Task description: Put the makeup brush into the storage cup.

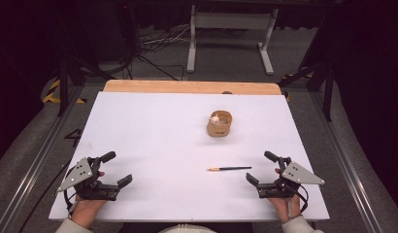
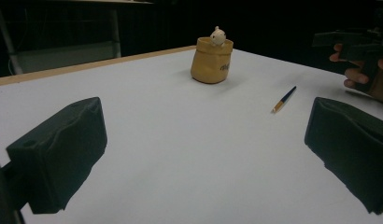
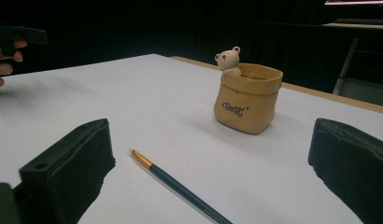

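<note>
Both grippers are seen low in the high view, each held in a hand at the near edge of the table [image 1: 153, 121], and both stand wide with nothing between the jaws. At lower left, the left gripper [image 1: 120, 170] is rested on the white top well apart from everything else; in its own view [image 2: 206, 140] bare surface is framed between the two black jaws, so it appears to be parked rather than aimed at anything.

Right of centre, a little below the middle of the high view, the brush [image 1: 229, 168] is laid flat, its pale tip turned left and its dark handle pointed at the right gripper [image 1: 261, 170]. Above it, in the upper middle, the pot [image 1: 219, 123] is stood upright with a small bear [image 1: 215, 118] leaning on its left rim; whether anything else is inside cannot be told from this angle.

At lower right, the right gripper is placed just beside the handle end. In its own view [image 3: 210, 158] the brush [image 3: 180, 188] is seen running between the spread jaws, untouched, with the pot [image 3: 248, 98] beyond. That line-up suggests the brush is meant to be picked up by its handle and carried to the pot, the jaws being kept wide for the approach.
</note>
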`<state>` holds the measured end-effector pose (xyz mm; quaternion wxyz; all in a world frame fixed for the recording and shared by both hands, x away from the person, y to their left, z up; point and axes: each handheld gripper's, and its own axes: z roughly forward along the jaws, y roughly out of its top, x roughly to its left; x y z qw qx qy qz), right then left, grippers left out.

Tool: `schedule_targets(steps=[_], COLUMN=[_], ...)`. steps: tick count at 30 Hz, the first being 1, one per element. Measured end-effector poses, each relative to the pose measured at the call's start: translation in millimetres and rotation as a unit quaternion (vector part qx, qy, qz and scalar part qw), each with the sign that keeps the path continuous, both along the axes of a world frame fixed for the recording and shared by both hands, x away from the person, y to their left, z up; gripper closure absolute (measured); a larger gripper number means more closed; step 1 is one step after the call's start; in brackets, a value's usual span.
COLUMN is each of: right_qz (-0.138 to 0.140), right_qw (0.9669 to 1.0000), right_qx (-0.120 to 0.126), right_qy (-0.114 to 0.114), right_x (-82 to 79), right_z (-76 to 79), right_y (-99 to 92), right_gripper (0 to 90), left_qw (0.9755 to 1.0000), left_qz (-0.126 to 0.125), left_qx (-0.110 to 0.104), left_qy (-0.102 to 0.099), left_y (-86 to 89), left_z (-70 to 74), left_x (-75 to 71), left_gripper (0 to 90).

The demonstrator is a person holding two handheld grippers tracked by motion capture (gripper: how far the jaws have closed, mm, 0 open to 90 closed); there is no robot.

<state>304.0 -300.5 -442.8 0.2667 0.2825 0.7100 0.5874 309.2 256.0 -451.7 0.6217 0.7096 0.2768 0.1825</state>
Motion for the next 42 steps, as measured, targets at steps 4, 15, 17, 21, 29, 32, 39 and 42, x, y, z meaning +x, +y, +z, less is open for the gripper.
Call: schedule_targets(steps=[4, 15, 17, 21, 29, 32, 39, 42], right_qz=[0.0, -0.001, 0.002, 0.008, 0.028, 0.035, 0.054, 0.055], right_qw=[1.0, 1.0, 1.0, 0.9999, 0.9994, 0.9991, 0.9977, 0.9973], right_qx=[0.0, 0.003, 0.001, 0.003, 0.008, 0.006, -0.017, -0.025], right_qy=[-0.002, 0.001, 0.008, 0.01, 0.021, 0.024, 0.037, 0.043], right_x=[-0.6, -0.2, 1.3, 4.2, 15.5, 19.2, 27.1, 30.5], right_z=[1.0, 3.1, 4.7, 8.7, 16.0, 19.6, 29.8, 34.3], right_y=[0.1, 0.8, 2.1, 6.2, 19.0, 24.3, 38.6, 42.0], right_gripper=[0.4, 0.0, 0.0, 0.0, 0.0, 0.0, 0.0, 0.0], left_qw=[1.0, 1.0, 1.0, 1.0, 1.0, 1.0, 1.0, 1.0], left_qz=[-0.001, 0.0, 0.001, 0.001, 0.001, 0.002, 0.001, 0.0], left_qx=[0.002, 0.003, 0.0, 0.002, -0.001, -0.001, 0.001, 0.002], left_qy=[0.001, 0.0, 0.004, 0.003, 0.006, 0.006, 0.005, 0.004], left_y=[0.7, 1.0, 0.6, 0.5, 0.7, 0.7, 0.8, 0.8], left_z=[0.4, 0.7, 0.5, 0.2, 0.0, -0.1, 0.1, 0.1], left_x=[0.0, 0.2, 0.2, 0.9, 0.6, 0.6, 0.8, 1.0], left_gripper=[0.1, 0.1, 0.1, 0.1, 0.1, 0.1, 0.1, 0.1])
